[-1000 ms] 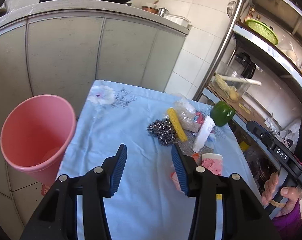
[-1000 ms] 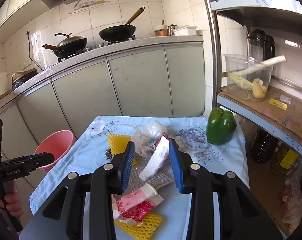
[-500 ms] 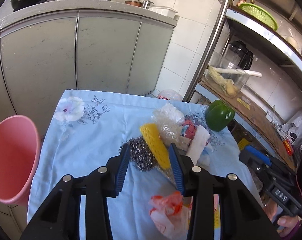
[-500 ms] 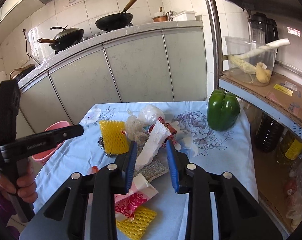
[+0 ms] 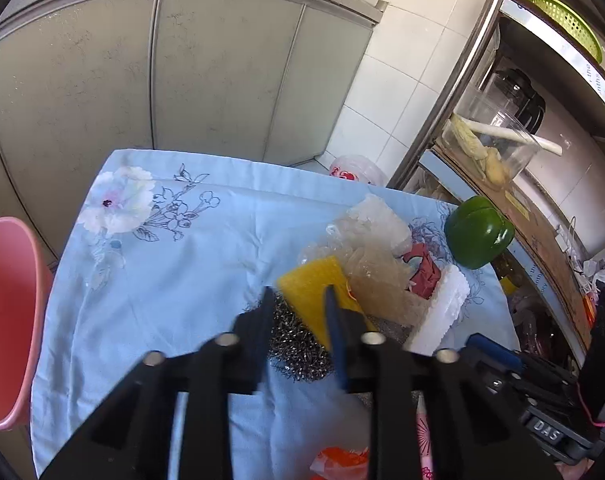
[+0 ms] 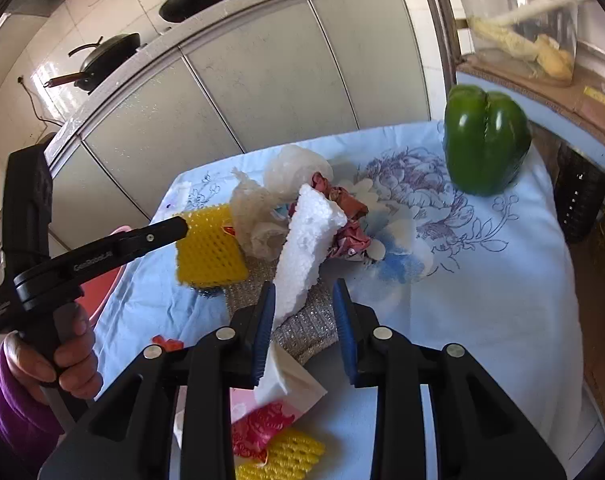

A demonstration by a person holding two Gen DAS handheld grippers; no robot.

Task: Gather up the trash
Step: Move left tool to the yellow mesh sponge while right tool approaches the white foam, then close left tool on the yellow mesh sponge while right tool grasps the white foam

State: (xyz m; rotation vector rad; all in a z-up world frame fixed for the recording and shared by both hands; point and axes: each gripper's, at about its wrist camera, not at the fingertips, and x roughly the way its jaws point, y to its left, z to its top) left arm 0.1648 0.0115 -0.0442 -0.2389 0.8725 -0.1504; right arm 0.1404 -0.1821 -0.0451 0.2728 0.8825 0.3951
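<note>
A heap of trash lies on the blue flowered tablecloth (image 5: 162,280). My left gripper (image 5: 298,300) is closing its jaws on the yellow foam net (image 5: 310,284), which sits on a steel wool ball (image 5: 294,344); the pads pinch the net. My right gripper (image 6: 304,300) stands narrowly open around the lower end of a white foam strip (image 6: 306,248), with a gap at the right pad. Crumpled clear plastic (image 6: 294,168) and a red wrapper (image 6: 350,220) lie behind the foam. A pink bin (image 5: 6,320) stands off the table's left edge.
A green pepper (image 6: 486,140) stands at the table's far right corner beside a metal shelf rack (image 5: 454,92). A pink packet (image 6: 262,424), a second yellow net (image 6: 286,456) and an orange wrapper (image 5: 338,460) lie near the front. Grey cabinets (image 5: 182,80) rise behind.
The left gripper moved forward from beside the bin to the heap and narrowed its jaws onto the yellow net. The right gripper sank toward the white foam strip and closed slightly.
</note>
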